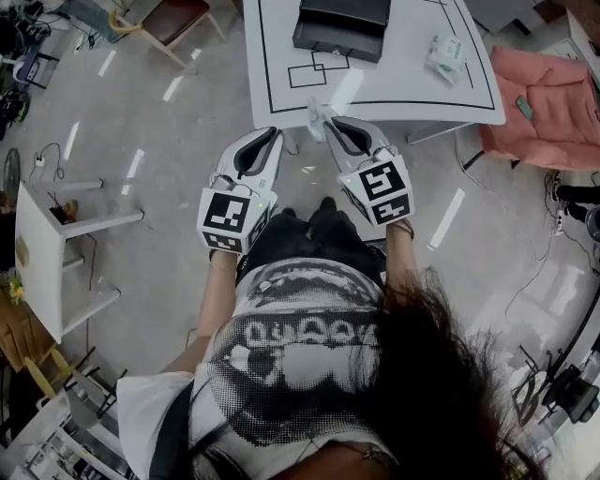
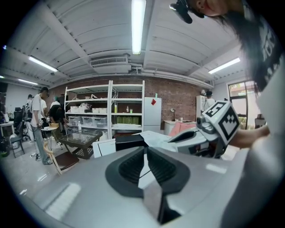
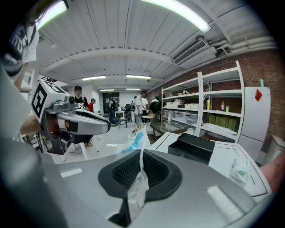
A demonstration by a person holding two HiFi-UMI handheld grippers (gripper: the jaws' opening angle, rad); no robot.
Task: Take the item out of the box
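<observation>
A black box (image 1: 341, 26) stands at the far side of the white table (image 1: 394, 89); it also shows as the box (image 3: 196, 147) ahead of my right gripper. My right gripper (image 1: 328, 123) hovers off the table's near edge, shut on a clear plastic packet (image 1: 317, 114) with something blue inside. In the right gripper view the packet (image 3: 138, 141) sticks up between the pads (image 3: 153, 169). My left gripper (image 1: 275, 132) is level beside it, to the left, jaws together with nothing between them.
A second small packet (image 1: 445, 54) lies on the table's right part. A pink padded seat (image 1: 548, 103) sits to the right of the table, a white side table (image 1: 42, 244) to the left, a chair (image 1: 173, 19) at the far left. Shelving (image 2: 107, 111) and people stand behind.
</observation>
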